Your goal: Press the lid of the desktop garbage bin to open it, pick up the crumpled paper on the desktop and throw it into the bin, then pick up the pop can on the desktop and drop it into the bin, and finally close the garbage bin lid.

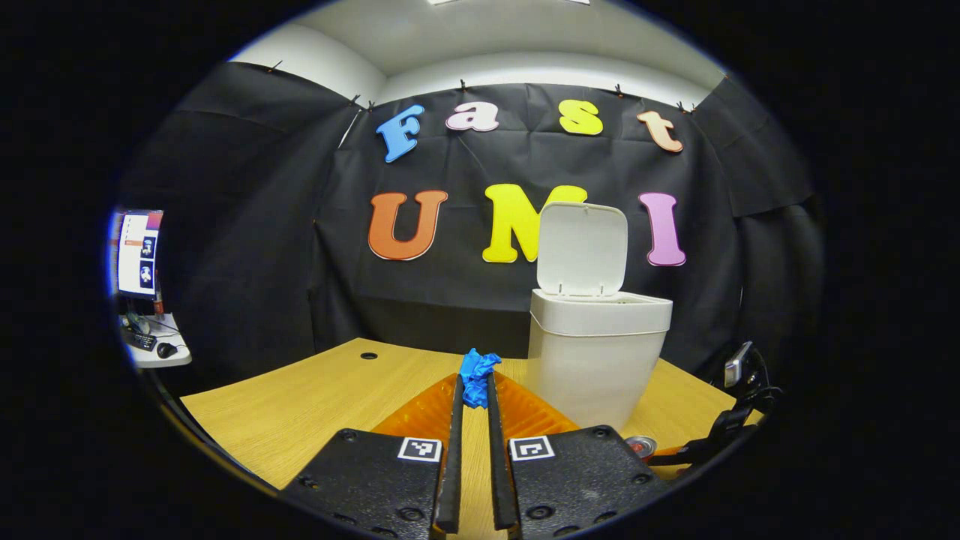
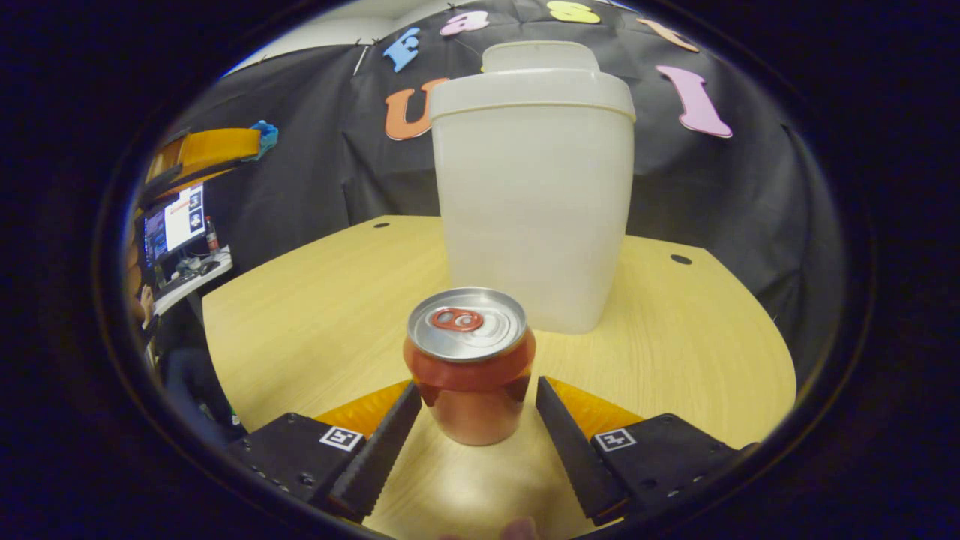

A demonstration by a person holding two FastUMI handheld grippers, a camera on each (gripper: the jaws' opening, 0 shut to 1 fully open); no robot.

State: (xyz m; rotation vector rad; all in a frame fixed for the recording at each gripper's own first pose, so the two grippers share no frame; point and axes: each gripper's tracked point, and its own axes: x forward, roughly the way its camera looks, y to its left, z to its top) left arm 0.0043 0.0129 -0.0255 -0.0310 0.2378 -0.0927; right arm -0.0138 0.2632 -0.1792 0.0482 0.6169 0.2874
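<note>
table (image 2: 697,337): light wood, it carries the bin and the can.
bin (image 1: 596,352): white, it stands upright toward the back of the table; in the right gripper view it rises just behind the can.
lid (image 1: 583,247): it is swung up and stands open, so the opening step looks done.
bin contents: i cannot tell, the inside is hidden from both cameras.
can (image 2: 470,364): red with a silver top, upright on the table in front of the bin, between the fingers of the right gripper (image 2: 472,409).
right jaws: spread apart on both sides of the can, not pressing it.
paper (image 1: 477,377): a blue crumpled ball, lifted above the table and left of the bin.
left gripper (image 1: 474,390): its jaws are clenched on the paper at the tips.
step in hand: i judge it is the throwing of the paper.
next move: carry the paper over the bin's open mouth and release it there; afterwards the right jaws need to close on the can.
</note>
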